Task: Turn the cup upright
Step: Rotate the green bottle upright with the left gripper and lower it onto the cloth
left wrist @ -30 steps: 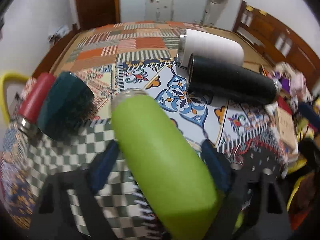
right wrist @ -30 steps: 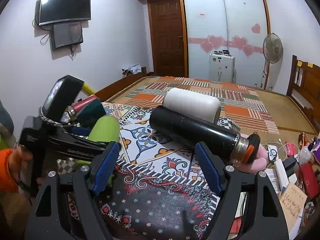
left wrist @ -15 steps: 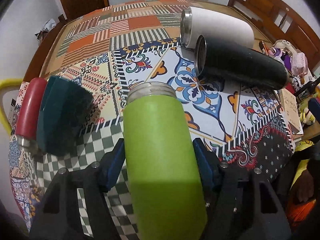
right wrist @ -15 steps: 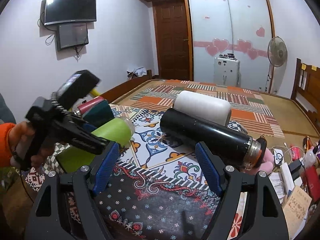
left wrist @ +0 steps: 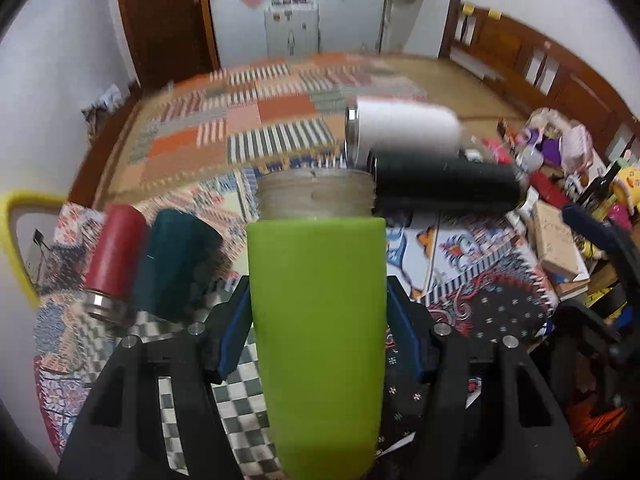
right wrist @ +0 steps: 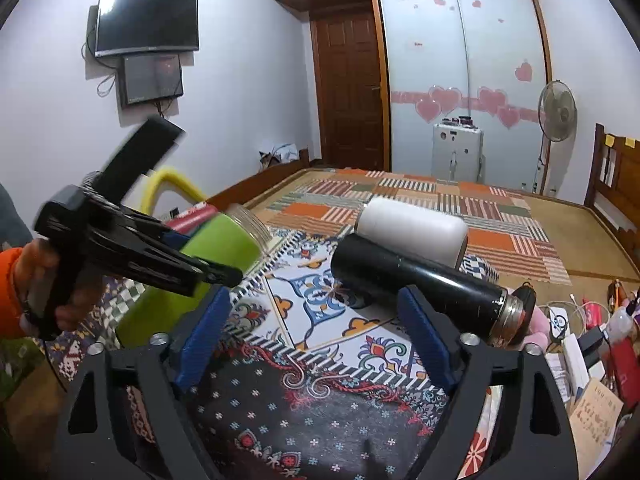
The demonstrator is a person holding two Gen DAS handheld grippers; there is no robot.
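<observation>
My left gripper [left wrist: 318, 320] is shut on a lime green cup [left wrist: 320, 320], its blue pads pressed on both sides of the body. The cup's threaded clear mouth [left wrist: 316, 196] points away from me and upward. In the right wrist view the green cup [right wrist: 200, 276] is lifted off the patterned cloth and tilted, mouth up to the right, held by the left gripper [right wrist: 216, 276]. My right gripper [right wrist: 314, 332] is open and empty, low over the cloth's near edge.
A black flask [right wrist: 416, 280] and a white cup [right wrist: 416, 228] lie on their sides at the centre right. A red cup [left wrist: 114, 258] and a dark teal cup [left wrist: 172, 264] lie at the left. Clutter [right wrist: 592, 344] crowds the right side. The patterned cloth [right wrist: 320, 420] covers the table.
My left gripper has closed on the green cup, lifted it off the cloth and tilted its mouth upward. The right gripper has stayed open and nearly still.
</observation>
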